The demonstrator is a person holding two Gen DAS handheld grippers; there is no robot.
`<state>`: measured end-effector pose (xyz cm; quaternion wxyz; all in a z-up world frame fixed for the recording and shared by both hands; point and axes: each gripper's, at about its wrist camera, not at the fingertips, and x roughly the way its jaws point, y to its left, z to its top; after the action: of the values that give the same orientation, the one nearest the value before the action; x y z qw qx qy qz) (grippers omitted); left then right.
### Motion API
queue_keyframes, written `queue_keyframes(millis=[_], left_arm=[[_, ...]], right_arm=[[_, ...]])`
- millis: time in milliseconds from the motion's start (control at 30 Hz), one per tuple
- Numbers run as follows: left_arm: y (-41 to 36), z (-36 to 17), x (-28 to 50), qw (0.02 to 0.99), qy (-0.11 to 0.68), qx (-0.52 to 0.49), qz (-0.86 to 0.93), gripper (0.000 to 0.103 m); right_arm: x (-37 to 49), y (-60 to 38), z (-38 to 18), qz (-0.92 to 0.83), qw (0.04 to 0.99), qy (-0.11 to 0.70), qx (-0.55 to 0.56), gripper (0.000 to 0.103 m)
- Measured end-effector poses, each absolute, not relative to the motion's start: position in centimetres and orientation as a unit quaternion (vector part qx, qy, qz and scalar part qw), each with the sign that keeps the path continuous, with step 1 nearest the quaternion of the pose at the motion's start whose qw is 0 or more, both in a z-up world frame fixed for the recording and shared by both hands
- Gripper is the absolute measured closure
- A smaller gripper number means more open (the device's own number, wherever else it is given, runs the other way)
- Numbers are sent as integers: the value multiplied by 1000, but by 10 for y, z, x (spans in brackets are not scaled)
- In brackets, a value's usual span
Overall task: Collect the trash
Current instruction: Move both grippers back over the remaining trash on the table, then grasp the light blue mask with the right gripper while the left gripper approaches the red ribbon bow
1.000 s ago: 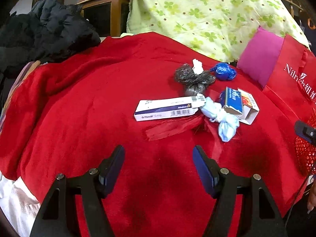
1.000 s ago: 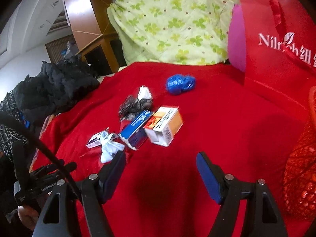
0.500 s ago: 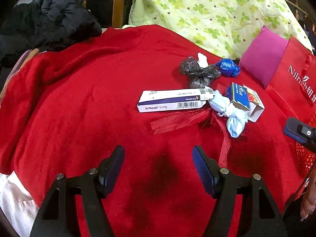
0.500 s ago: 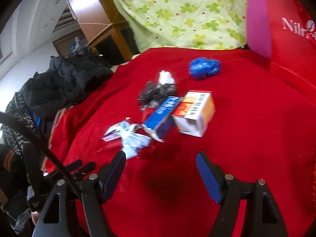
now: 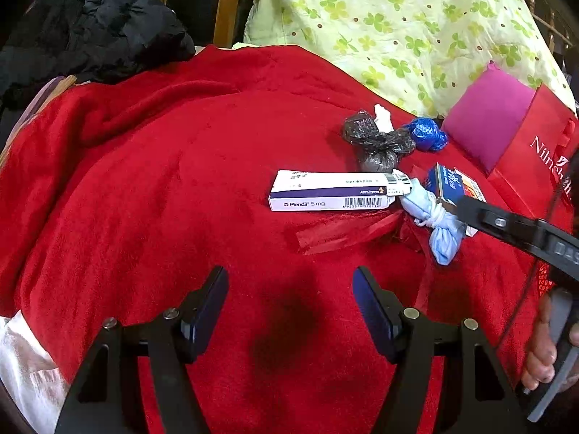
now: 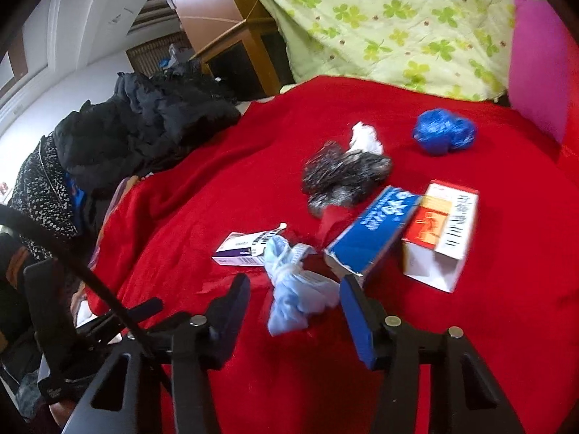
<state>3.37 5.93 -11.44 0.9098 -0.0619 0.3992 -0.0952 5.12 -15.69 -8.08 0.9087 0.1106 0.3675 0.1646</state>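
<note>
Surface: a red blanket (image 5: 144, 199) covers the bed, with the trash gathered toward its far right part.
Right gripper (image 6: 295, 305): jaws spread wide, holding nothing; the light blue knotted wad (image 6: 293, 296) lies between the two fingers, and contact with either pad cannot be told.
Left gripper (image 5: 289, 303): jaws wide apart and empty, hovering over bare blanket near the near edge, well apart from the trash.
White and purple box (image 5: 333, 191): lies flat on its long side, its right end touching the light blue wad.
Blue box (image 6: 372, 231): open torn end toward the right gripper, just beside the wad, leaning against the white and orange box (image 6: 441, 231).
Black crumpled bag (image 6: 343, 177): behind the boxes, with a white tissue (image 6: 365, 137) touching its far side.
Blue crumpled bag (image 6: 443, 132): farther back, near the pink cushion (image 5: 488, 123).
Red ribbon (image 5: 343, 231): lies flat on the blanket in front of the white and purple box.
Red paper bag (image 5: 535, 159): at the right edge.
Black jacket (image 5: 90, 25): heaped at the far left corner.
</note>
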Motion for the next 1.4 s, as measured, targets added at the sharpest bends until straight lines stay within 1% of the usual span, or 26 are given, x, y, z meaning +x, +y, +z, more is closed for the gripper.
queue_keyframes(millis=[167, 200, 233, 333, 400, 600, 867, 967, 1200, 1400], left_arm=[[59, -116, 34, 907, 403, -64, -99, 31], [59, -117, 34, 907, 404, -62, -99, 31], [59, -117, 33, 908, 403, -61, -100, 31], [59, -117, 33, 907, 404, -61, -99, 31], [58, -117, 33, 906, 406, -64, -100, 31], [43, -114, 30, 904, 407, -59, -118, 31], [2, -107, 31, 897, 411, -45, -160, 31], [-12, -109, 37, 892, 418, -49, -166, 28], [-42, -110, 60, 881, 435, -84, -163, 27], [-42, -119, 86, 863, 463, -151, -136, 27]], right_arm=[[74, -139, -94, 176, 899, 389, 92, 52], [78, -137, -99, 173, 897, 398, 87, 57], [82, -135, -106, 166, 893, 409, 82, 60], [82, -135, -110, 158, 892, 418, 67, 64], [79, -137, -108, 163, 890, 420, 66, 70], [58, -164, -98, 164, 883, 429, 93, 75], [34, -219, -87, 133, 886, 424, 135, 75], [32, -241, -89, 112, 882, 431, 155, 75], [28, -270, -99, 84, 867, 460, 174, 75], [26, -290, -104, 78, 850, 472, 219, 74]])
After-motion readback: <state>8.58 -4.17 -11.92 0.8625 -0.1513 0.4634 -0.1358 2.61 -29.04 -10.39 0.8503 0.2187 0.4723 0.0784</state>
